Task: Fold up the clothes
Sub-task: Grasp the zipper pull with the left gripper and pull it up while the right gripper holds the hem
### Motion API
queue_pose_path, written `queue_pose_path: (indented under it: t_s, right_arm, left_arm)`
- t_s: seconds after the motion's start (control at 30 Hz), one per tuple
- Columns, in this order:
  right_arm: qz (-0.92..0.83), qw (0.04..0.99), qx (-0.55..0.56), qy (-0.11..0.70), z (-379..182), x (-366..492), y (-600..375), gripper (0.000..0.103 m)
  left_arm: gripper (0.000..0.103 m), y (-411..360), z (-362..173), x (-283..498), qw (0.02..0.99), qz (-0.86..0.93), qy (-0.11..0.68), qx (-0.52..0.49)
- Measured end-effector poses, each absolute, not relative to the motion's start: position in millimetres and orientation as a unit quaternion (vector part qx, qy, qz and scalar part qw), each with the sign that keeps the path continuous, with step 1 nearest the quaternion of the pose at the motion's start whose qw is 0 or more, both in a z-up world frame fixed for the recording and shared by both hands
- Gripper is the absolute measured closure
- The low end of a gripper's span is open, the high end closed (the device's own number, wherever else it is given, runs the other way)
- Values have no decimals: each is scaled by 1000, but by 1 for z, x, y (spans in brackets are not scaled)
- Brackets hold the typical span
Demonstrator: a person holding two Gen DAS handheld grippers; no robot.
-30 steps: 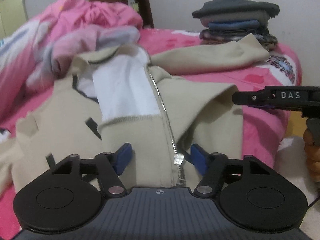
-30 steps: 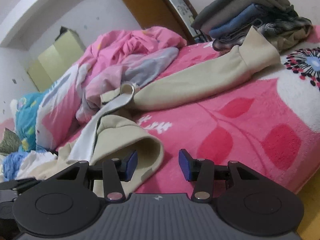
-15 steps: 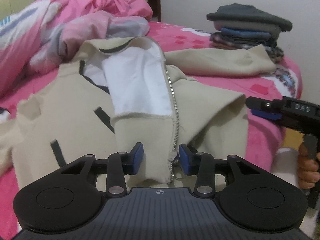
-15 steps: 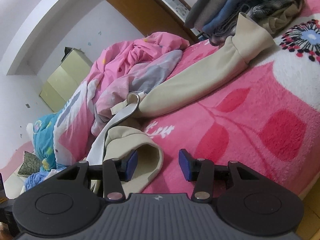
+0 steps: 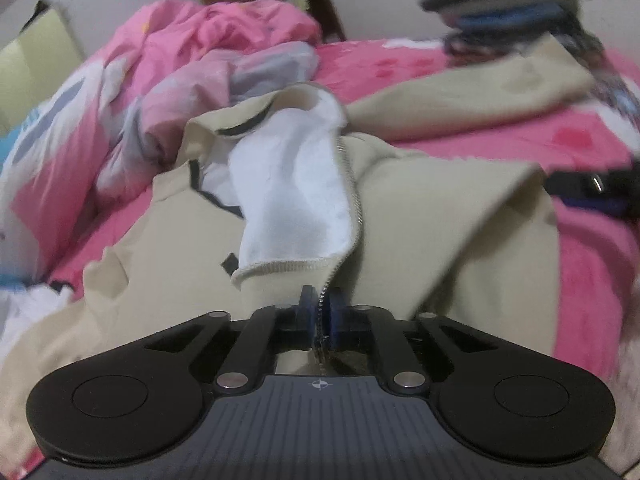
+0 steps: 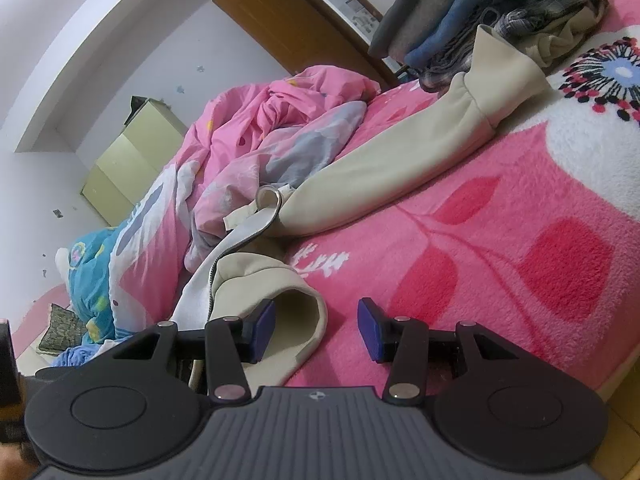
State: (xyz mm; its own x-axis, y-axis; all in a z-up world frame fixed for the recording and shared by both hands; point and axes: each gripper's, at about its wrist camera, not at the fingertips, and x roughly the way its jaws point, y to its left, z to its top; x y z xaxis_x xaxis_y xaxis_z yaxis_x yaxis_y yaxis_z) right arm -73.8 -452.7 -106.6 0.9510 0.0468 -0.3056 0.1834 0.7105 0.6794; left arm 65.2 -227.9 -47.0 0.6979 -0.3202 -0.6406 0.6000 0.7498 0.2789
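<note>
A beige zip jacket (image 5: 460, 216) with white lining (image 5: 288, 184) lies open on the pink bed. My left gripper (image 5: 320, 312) is shut on the jacket's zipper edge (image 5: 354, 200) at the bottom hem, and the cloth rises from the pinch. In the right wrist view the jacket's folded hem (image 6: 296, 308) sits between the fingers of my right gripper (image 6: 316, 328), against the left pad (image 6: 264, 320); the jaws stand apart. One sleeve (image 6: 400, 168) stretches toward the far right. The right gripper (image 5: 592, 192) shows blurred at the right edge of the left wrist view.
A stack of folded clothes (image 6: 460, 12) sits at the bed's far right corner, touching the sleeve cuff. A crumpled pink quilt (image 6: 280, 120) is heaped behind the jacket. The pink flowered blanket (image 6: 520, 240) covers the bed. A pale cabinet (image 6: 132, 160) stands by the wall.
My left gripper's jaws have gone from wide apart to shut on the zipper edge and lifted it a little. The right gripper has rolled slightly and stays open at the hem.
</note>
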Motion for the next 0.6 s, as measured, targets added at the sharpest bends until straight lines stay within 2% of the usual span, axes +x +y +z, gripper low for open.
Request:
queue_pose_path:
  t_s: [0.13,0.27,0.33,0.47,0.6]
  right_arm:
    - [-32,909,389,149,-109,-75,-455,55]
    - [-29,906,394,149,-111,-75,-457,55]
    - [-30,907,393,151,-110,-74,-457,55]
    - [-33,907,391,155,-108,-74,-456,55]
    - [-29,903,396,161,-100,-76,-454,54]
  left_arm:
    - [99,-204,-9,100,908,-259,317,91]
    - [99,-120,35,140,876,-274,327,-223]
    - [99,-70,33,142,836,-268,322,-356]
    - [99,-7,-27,127,790,-210,376,-437]
    - [100,13,-95,107,744,-176,432,-479]
